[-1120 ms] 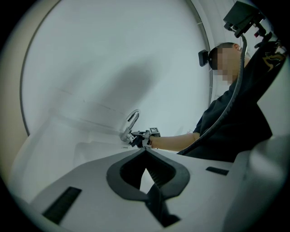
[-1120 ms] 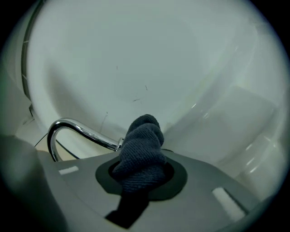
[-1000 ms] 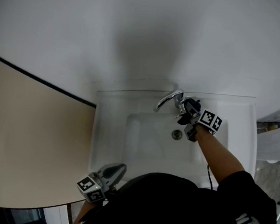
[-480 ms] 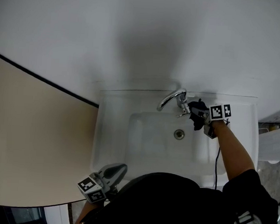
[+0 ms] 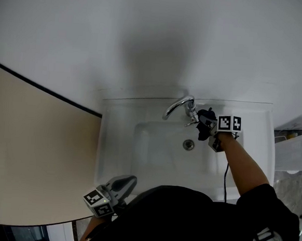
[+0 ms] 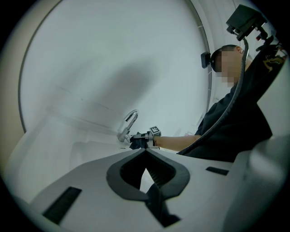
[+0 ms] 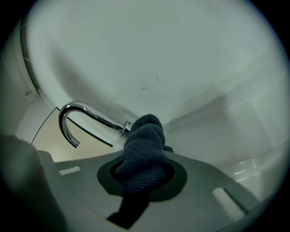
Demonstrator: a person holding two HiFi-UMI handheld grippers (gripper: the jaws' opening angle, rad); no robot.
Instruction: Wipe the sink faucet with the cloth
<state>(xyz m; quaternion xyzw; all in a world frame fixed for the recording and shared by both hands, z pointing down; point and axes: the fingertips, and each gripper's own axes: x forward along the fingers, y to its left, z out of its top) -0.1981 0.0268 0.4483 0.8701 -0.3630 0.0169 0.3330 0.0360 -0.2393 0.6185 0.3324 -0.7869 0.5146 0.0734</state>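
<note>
A chrome curved faucet stands at the back rim of the white sink. My right gripper is shut on a dark blue cloth, and its jaws have just closed tighter on it. The cloth bulges out of the jaws and presses against the right side of the faucet base. The right gripper view shows the bunched cloth against the base of the faucet. My left gripper hangs shut and empty by the sink's front left corner, and it points across the basin toward the faucet.
The drain lies in the basin just in front of the faucet. A beige surface runs along the sink's left side. A white wall rises behind the sink. A white basket stands to the right.
My right gripper has rolled at the wrist and carried the cloth from in front of the faucet base to its right side. The left gripper has kept still.
</note>
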